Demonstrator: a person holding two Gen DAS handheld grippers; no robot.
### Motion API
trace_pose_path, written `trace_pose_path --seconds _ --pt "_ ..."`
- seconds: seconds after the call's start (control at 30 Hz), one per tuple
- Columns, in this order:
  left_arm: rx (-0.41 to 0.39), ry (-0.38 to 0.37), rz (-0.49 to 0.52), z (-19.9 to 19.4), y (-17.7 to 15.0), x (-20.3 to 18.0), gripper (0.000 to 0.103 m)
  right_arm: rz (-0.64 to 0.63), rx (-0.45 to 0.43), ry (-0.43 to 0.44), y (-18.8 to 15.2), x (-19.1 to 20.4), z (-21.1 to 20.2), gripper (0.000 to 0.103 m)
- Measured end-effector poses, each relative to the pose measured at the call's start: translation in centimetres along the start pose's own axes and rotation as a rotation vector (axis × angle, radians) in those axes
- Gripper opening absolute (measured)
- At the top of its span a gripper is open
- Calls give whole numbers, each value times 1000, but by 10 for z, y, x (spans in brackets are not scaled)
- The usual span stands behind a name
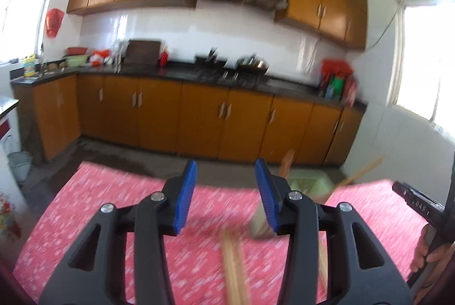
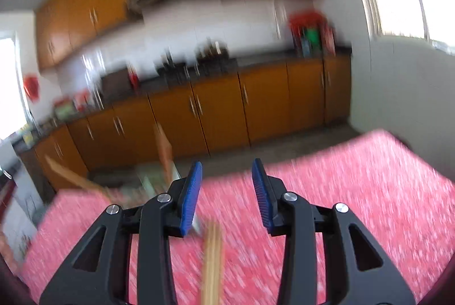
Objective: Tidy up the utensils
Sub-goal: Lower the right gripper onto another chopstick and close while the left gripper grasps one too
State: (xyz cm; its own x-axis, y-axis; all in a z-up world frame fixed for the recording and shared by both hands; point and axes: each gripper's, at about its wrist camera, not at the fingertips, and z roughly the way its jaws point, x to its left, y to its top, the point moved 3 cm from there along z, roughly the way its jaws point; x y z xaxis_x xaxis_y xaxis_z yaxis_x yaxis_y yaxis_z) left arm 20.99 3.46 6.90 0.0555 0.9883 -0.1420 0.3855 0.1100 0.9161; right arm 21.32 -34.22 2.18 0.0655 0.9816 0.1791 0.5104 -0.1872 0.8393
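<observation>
My left gripper (image 1: 226,192) is open and empty above the red patterned tablecloth (image 1: 113,219). A bundle of wooden chopsticks (image 1: 234,268) lies on the cloth below its fingers. A pale green utensil holder (image 1: 310,184) stands at the table's far edge to the right, with wooden utensils (image 1: 361,174) sticking out. My right gripper (image 2: 226,191) is open and empty over the same cloth (image 2: 355,205). The chopsticks (image 2: 212,262) lie below it. The green holder (image 2: 153,179) with wooden utensils (image 2: 165,151) is up and to the left, blurred.
Orange kitchen cabinets (image 1: 199,117) and a dark counter (image 1: 184,74) stand beyond the table across a bare floor strip. The hand holding the other gripper (image 1: 432,248) shows at the right edge of the left wrist view. Both views are motion-blurred.
</observation>
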Motion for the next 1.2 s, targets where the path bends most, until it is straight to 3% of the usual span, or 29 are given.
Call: trace_pose_path --seconds 0.03,0.13,0.33,0.6,0.7,0.9,1.0,1.2 --pt "40 18 8 6 -14 6 44 -4 60 7 -14 -1 11 26" --pt "174 32 6 25 -57 18 43 -18 240 60 -64 3 41 17" --pt "359 -10 -11 47 -125 19 41 -92 376 65 -122 21 64 15" --pt "448 -62 13 51 -167 4 37 -118 375 88 -128 28 64 15" --pt "469 -74 14 50 -174 0 32 -153 367 13 -130 27 65 8" --pt "503 -108 21 54 -180 -6 24 -90 363 -52 -125 7 73 8" --pt "522 -101 50 57 -185 -10 19 -104 357 -55 -125 6 72 8" --pt "527 -60 84 56 -185 -5 18 -108 350 -60 -128 2 69 8"
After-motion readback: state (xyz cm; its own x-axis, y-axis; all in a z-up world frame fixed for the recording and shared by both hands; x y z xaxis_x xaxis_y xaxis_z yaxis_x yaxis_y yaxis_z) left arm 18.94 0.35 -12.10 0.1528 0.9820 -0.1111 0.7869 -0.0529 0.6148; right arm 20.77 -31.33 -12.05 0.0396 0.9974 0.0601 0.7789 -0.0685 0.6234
